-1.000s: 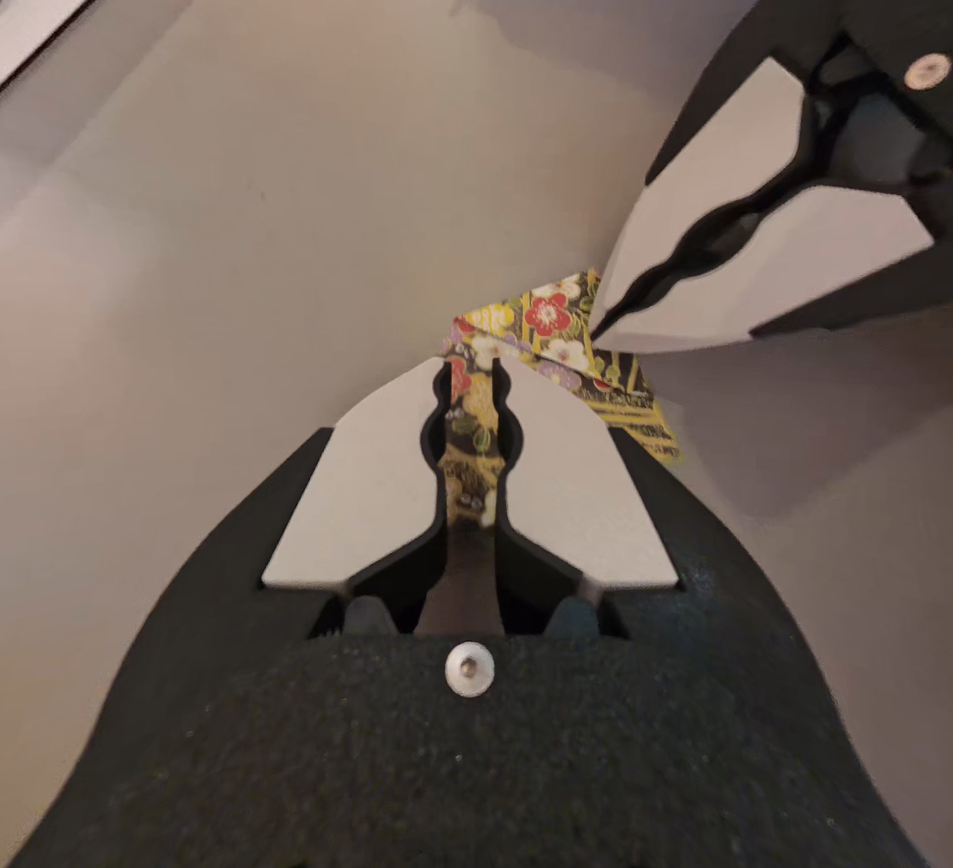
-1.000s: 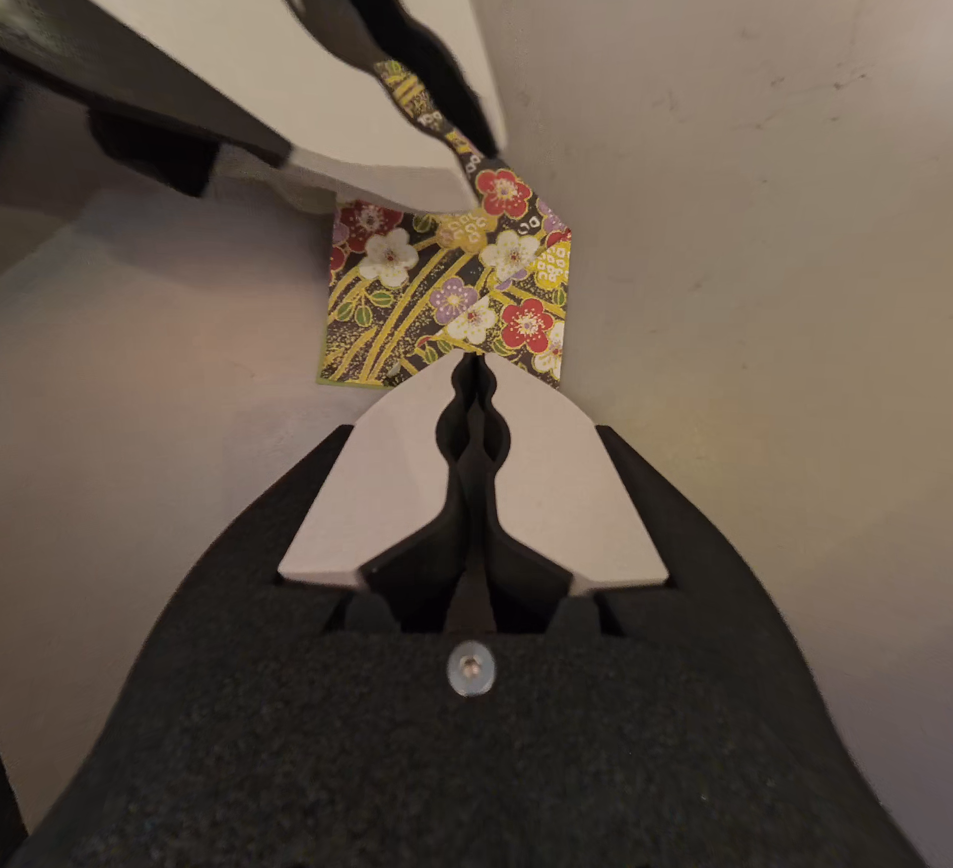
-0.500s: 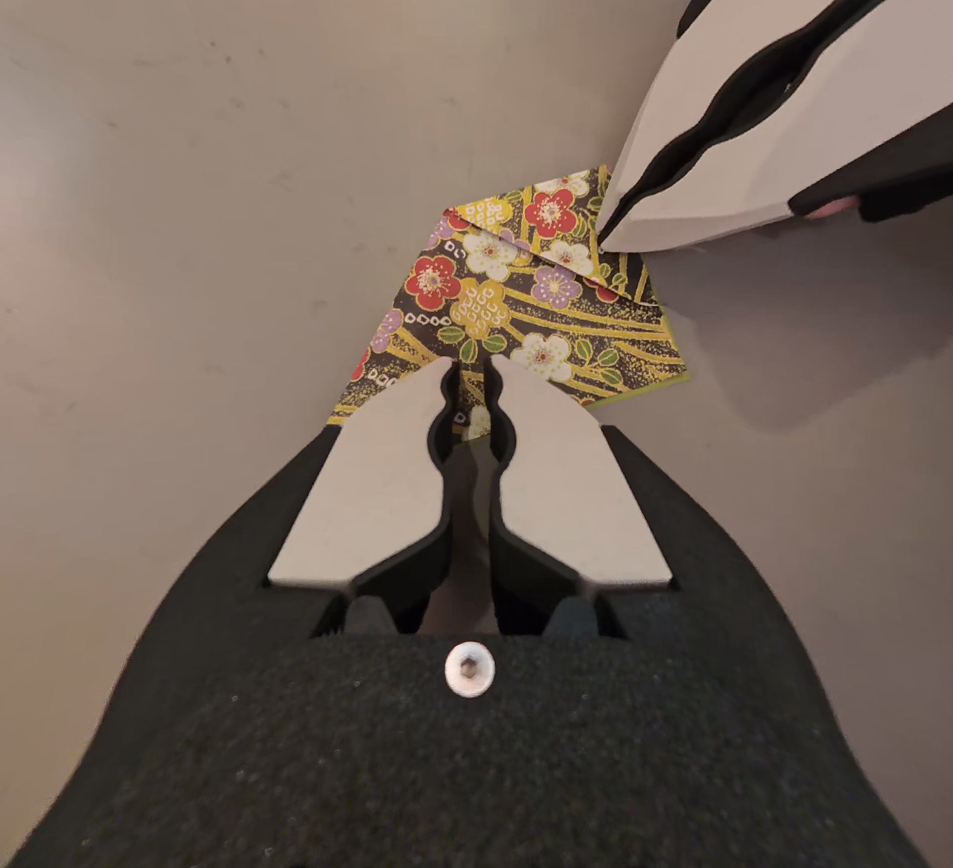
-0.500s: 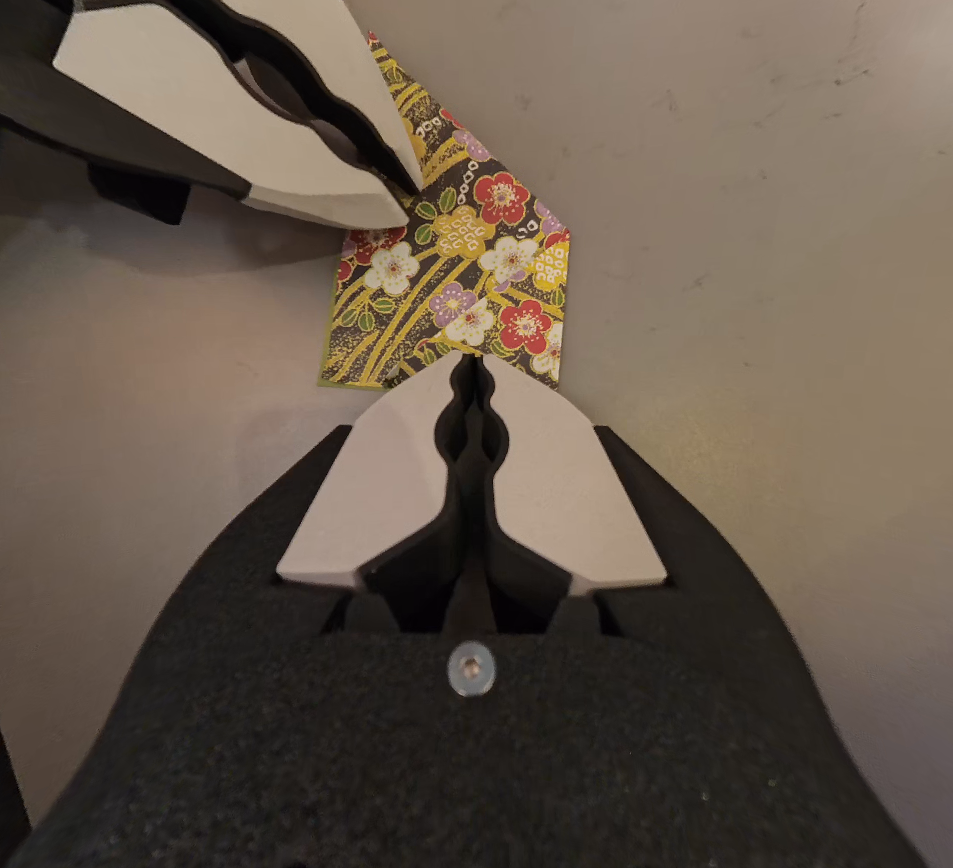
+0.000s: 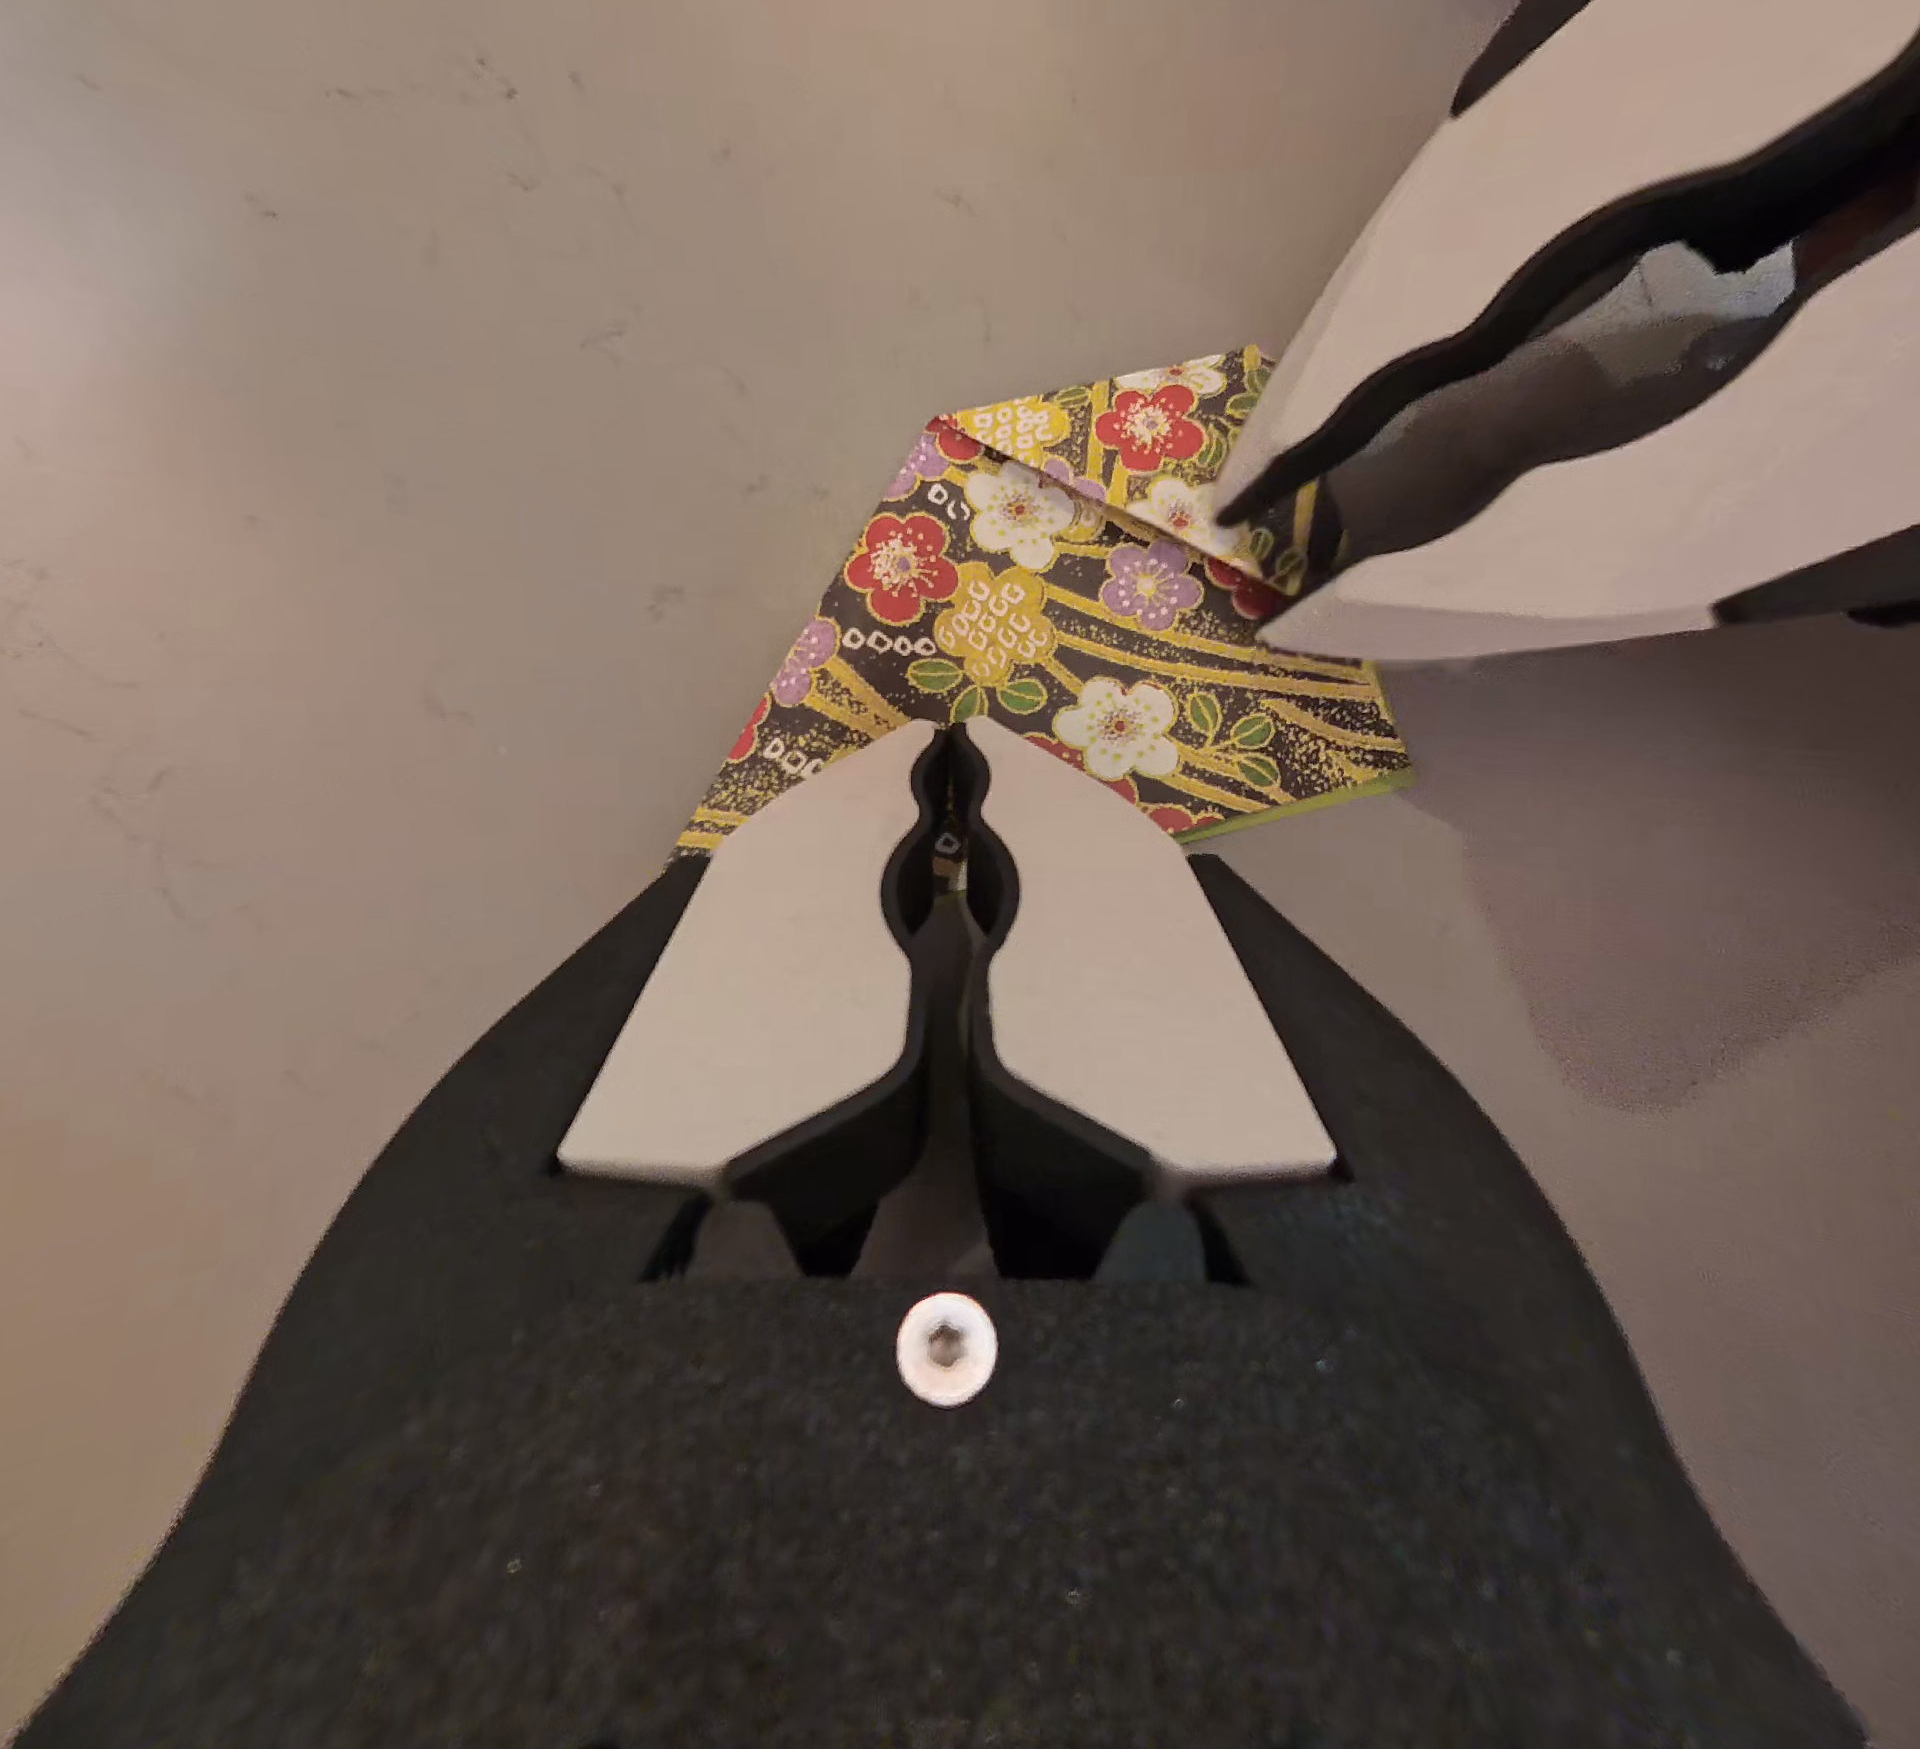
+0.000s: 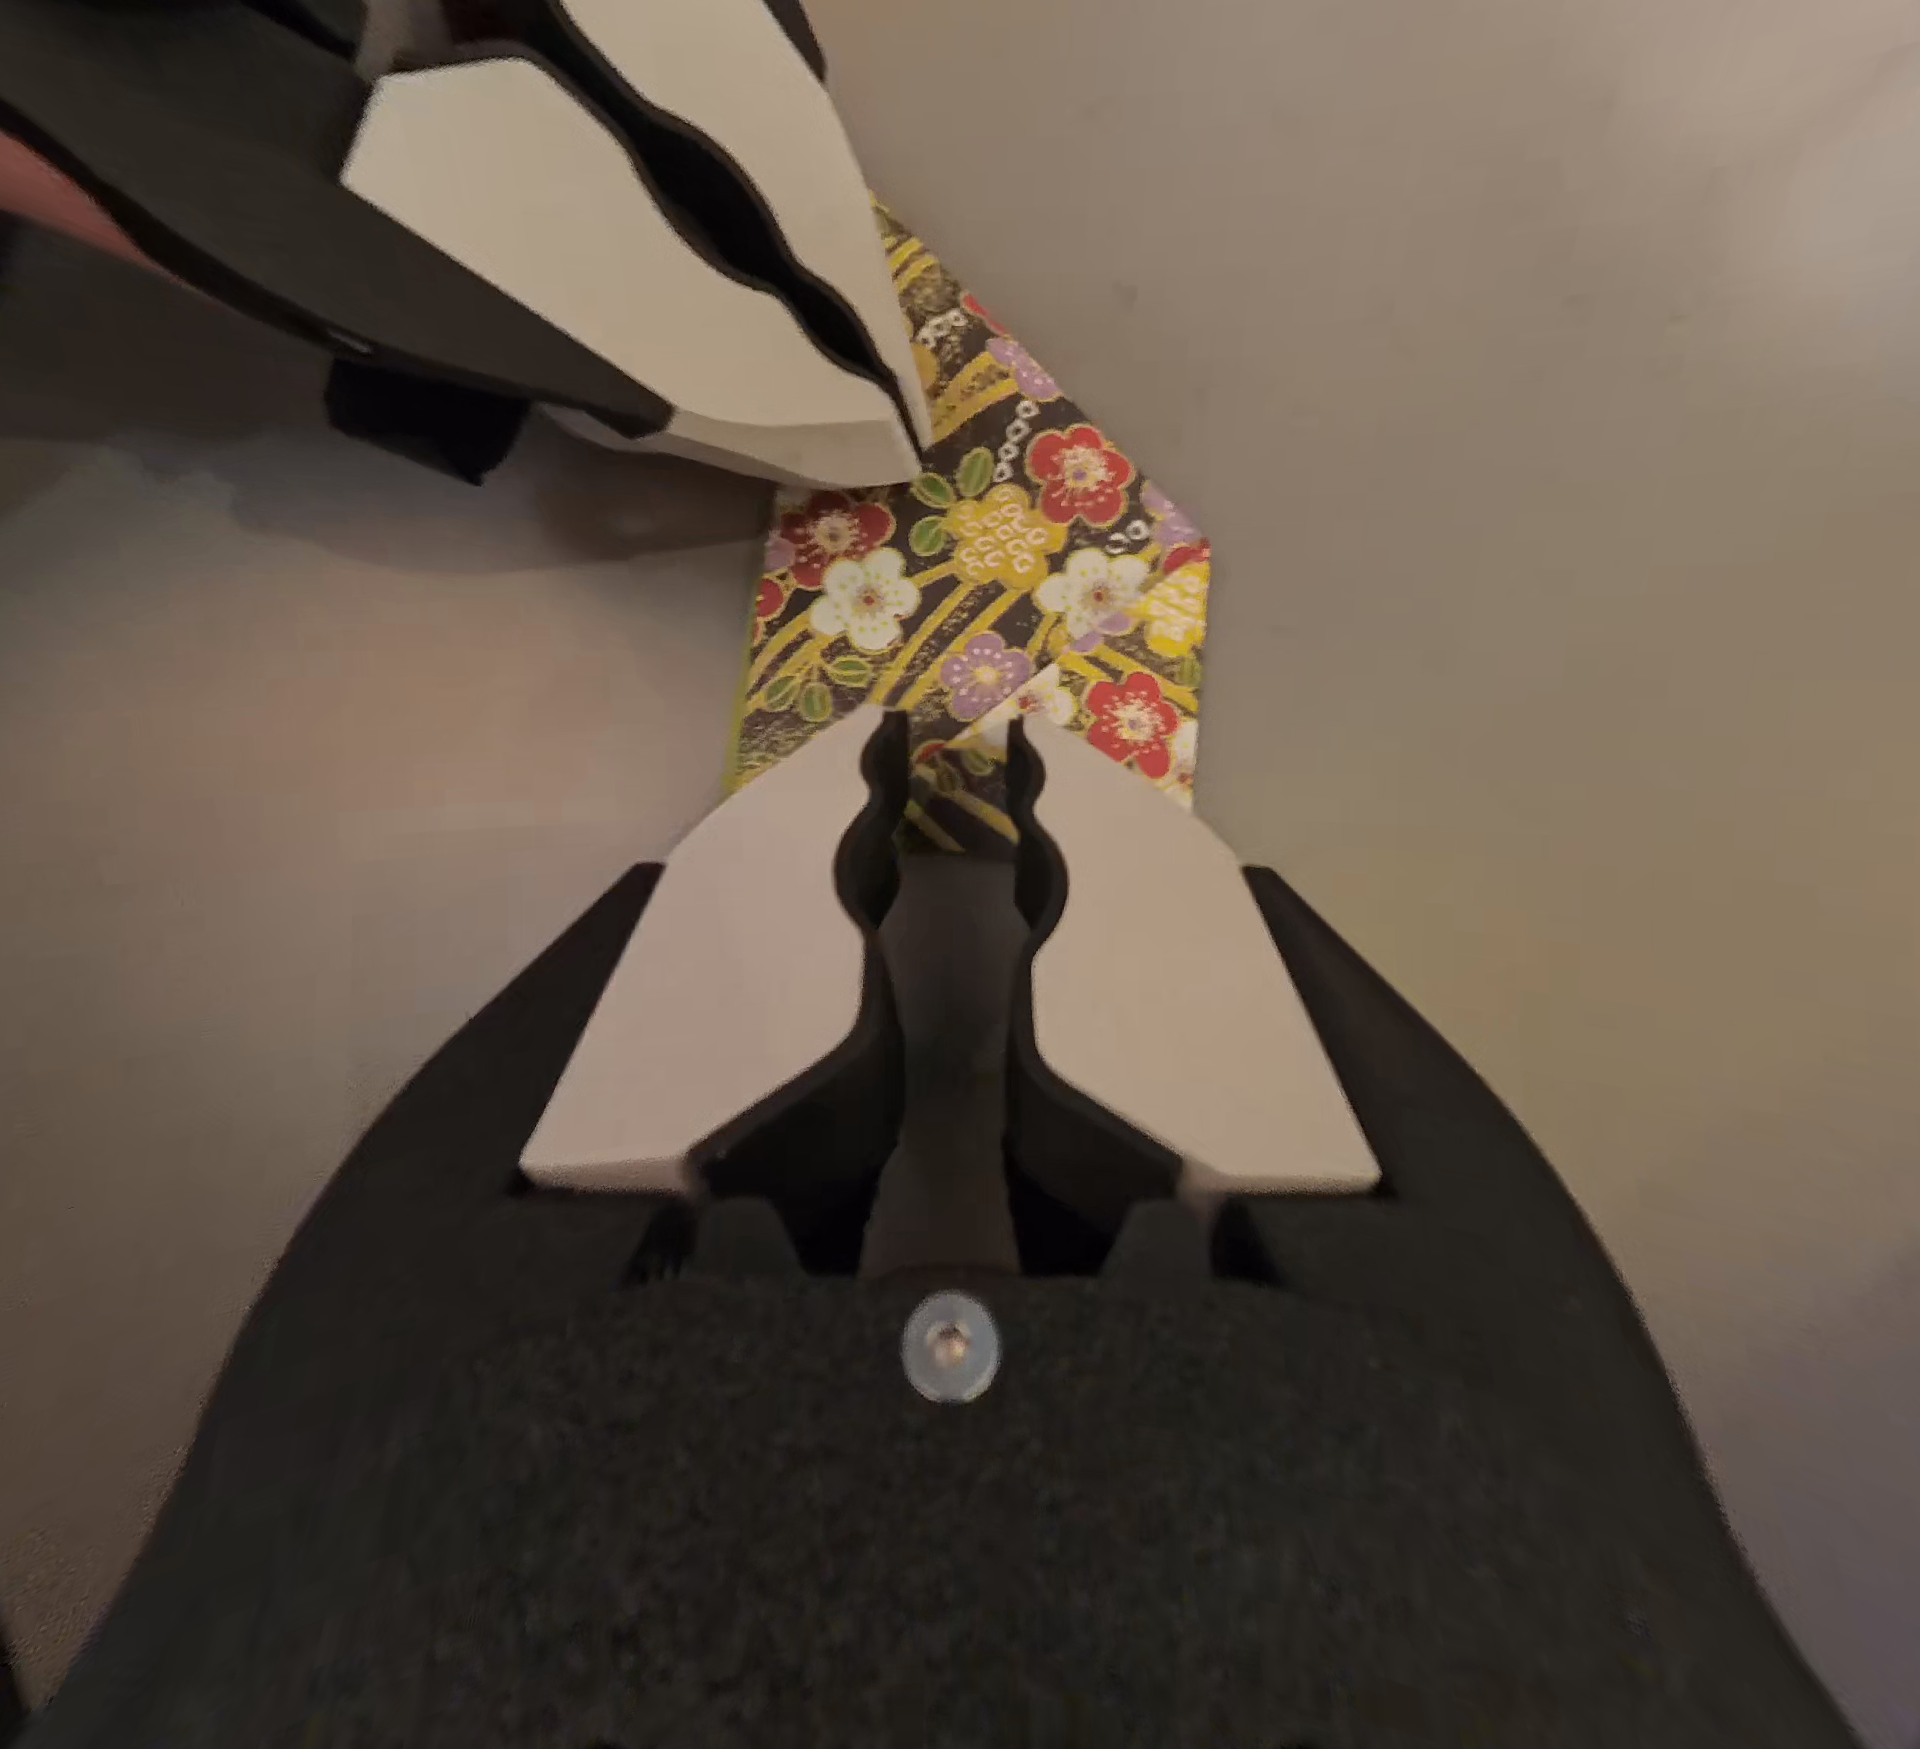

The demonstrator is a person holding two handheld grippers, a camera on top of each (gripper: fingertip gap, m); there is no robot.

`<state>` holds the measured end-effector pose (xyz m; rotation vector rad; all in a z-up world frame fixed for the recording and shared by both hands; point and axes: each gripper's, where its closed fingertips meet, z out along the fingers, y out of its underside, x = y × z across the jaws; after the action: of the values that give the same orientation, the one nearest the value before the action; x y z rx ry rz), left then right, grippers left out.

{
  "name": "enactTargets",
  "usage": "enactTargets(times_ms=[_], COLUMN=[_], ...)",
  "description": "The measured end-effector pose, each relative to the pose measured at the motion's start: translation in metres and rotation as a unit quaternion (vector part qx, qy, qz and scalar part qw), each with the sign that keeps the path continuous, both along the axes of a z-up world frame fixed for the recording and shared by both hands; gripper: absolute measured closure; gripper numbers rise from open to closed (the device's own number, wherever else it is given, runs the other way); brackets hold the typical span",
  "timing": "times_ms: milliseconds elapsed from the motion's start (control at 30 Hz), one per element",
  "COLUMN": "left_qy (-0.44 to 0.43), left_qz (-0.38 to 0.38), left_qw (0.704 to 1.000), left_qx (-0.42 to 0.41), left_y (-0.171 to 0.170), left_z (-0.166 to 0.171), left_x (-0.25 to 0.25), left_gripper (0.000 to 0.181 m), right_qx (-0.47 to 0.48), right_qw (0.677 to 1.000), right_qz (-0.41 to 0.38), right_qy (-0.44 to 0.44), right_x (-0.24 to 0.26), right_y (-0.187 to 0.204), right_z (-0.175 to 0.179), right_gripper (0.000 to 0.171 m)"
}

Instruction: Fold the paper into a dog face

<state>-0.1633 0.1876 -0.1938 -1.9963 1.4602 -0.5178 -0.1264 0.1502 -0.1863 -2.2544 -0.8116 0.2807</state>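
Paper [image 5: 997,619]: folded, floral, flat on the counter [image 5: 416,349], between both grippers.
Left gripper [image 5: 951,743]: fingers together, tips pressing the paper's near edge.
Right gripper [image 6: 951,733]: fingers slightly apart over a raised flap.

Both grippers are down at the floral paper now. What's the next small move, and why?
Probably close the right gripper on the small folded flap: its jaws stand open astride that raised edge, while the left gripper, shut, appears to pin the paper against the table.
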Motion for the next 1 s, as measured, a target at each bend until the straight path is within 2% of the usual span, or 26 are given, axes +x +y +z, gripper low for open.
enactTargets(times_ms=[100,200,367,567,667,867,967,1000], left_qy=[-0.001,-0.001,0.002,0.006,0.005,0.004,0.003,0.003], left_qz=[0.000,0.001,0.003,0.002,0.001,0.000,-0.001,-0.001], left_qw=[1.000,1.000,1.000,1.000,1.000,1.000,1.000,1.000], left_qx=[0.000,0.000,0.001,0.002,-0.001,-0.001,-0.004,-0.003], left_y=[0.000,0.000,-0.001,-0.001,-0.002,-0.002,-0.002,-0.002], left_z=[0.000,0.000,0.000,0.000,0.000,0.000,0.000,0.000], left_x=[0.000,0.000,0.000,0.000,0.000,0.000,-0.001,-0.001], left_gripper=[0.181,0.181,0.180,0.179,0.179,0.179,0.180,0.181], right_qx=[0.000,-0.001,-0.006,0.014,0.016,0.015,0.018,0.024], right_qw=[0.999,0.999,1.000,0.998,0.999,0.997,0.995,0.994], right_qz=[-0.006,-0.004,-0.003,0.002,0.014,0.000,-0.001,-0.003], right_qy=[-0.043,-0.036,-0.018,-0.069,-0.042,-0.069,-0.093,-0.105], right_x=[0.007,0.006,0.002,0.008,-0.001,0.007,0.012,0.015], right_y=[0.000,-0.002,-0.005,-0.005,-0.008,-0.006,-0.007,-0.006], right_z=[-0.006,-0.007,-0.006,-0.006,-0.001,-0.006,-0.007,-0.007], right_gripper=[0.154,0.154,0.143,0.149,0.137,0.153,0.171,0.171])
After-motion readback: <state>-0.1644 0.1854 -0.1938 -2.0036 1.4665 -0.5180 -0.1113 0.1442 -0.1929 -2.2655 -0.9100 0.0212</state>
